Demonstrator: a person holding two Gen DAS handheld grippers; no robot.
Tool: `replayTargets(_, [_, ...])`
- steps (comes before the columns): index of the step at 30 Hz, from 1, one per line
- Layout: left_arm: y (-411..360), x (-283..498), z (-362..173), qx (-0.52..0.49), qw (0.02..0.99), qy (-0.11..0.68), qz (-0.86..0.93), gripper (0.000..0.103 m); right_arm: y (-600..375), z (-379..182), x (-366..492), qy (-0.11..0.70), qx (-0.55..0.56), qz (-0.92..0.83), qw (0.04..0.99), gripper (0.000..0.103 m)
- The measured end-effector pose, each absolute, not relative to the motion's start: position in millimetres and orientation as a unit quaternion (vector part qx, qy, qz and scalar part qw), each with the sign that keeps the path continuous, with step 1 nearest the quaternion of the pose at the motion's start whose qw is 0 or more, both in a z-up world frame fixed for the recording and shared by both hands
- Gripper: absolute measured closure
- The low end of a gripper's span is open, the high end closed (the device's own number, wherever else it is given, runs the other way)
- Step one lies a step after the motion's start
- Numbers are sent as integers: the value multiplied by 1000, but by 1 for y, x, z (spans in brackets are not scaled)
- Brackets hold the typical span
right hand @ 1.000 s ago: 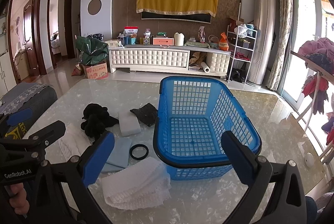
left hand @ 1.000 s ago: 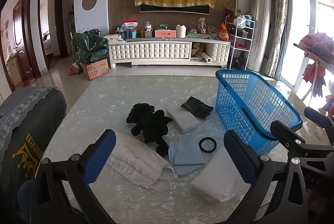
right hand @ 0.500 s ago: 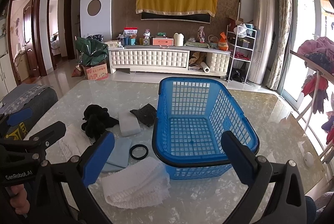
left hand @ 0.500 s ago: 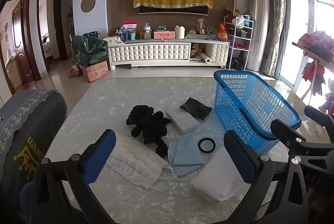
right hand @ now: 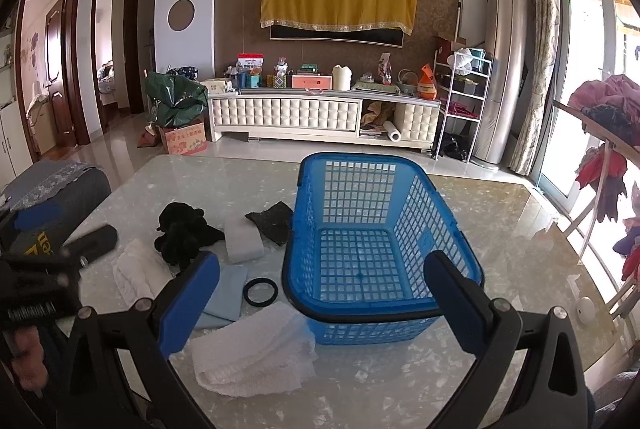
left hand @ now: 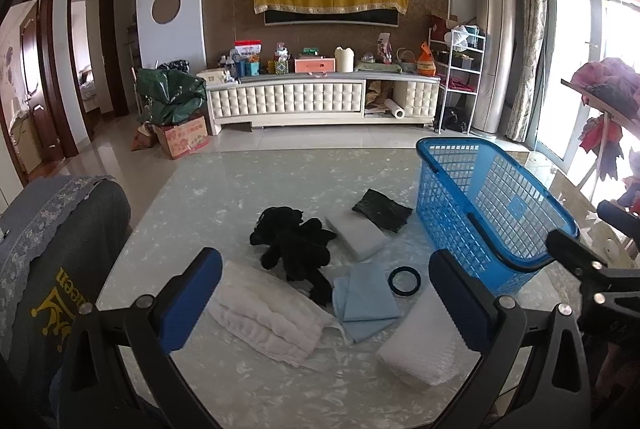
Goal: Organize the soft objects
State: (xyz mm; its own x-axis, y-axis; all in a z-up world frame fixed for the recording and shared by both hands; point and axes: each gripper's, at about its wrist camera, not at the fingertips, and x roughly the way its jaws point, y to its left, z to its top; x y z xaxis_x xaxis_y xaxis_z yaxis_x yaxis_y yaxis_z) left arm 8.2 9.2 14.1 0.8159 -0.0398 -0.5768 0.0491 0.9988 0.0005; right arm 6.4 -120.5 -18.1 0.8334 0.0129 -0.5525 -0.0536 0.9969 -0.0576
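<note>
Blue plastic basket (right hand: 384,241) sits empty on the marbled table (right hand: 520,253), right of the pile; nothing sorted in yet, by my read. Both tools hang above the near edge, jaws spread wide, nothing between the pads: left gripper (left hand: 326,293) over the pile, right gripper (right hand: 322,295) facing the basket's near rim. Count of loose soft items, all left of the basket: one black plush toy (left hand: 294,243), one white foam block (left hand: 356,235), one dark cloth pad (left hand: 382,215), one folded light-blue cloth (left hand: 366,299), two white towels. Plus one black ring (left hand: 405,281), which looks rigid, so maybe not part of the job. Quilted white towel (left hand: 266,313) lies directly ahead of the left gripper's left finger, long axis running near-right to far-left, diagonal across the jaw line. Waffle-textured white towel (right hand: 252,353) lies nearest the basket, just beside its near-left corner, long axis roughly left-right; in the right wrist view it sits below and between the right gripper's fingers, offset toward the left one. Key relation: that towel is nearer the right gripper, and the basket is just right and far of it, so the shortest move looks like right tool down on it, then lift over the rim. Left tool is better placed for the quilted towel or the plush toy. Risk: limp towel may drape and snag on the rim.
</note>
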Motion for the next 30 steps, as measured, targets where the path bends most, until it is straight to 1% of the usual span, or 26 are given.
replayTargets(6, [39,28,22,14,942,333,-42,0,-131,-15,16,310,-45,23,949,0])
replayTargets(9, [51,44,19,34,930,361,-59,0,-133,-14,21,321,-59,27,945,0])
replayTargets(14, [67,61,10,51,920,380,-79,0,-134,-13,34,339,-53,44,938,0])
replayTargets(23, [86,81,-10,82,902,406,-123,0,-106,-17,65,379,-72,90,918,0])
replayTargets(30, [107,95,-41,92,875,447,-160,0,-69,-28,94,412,-93,125,898,0])
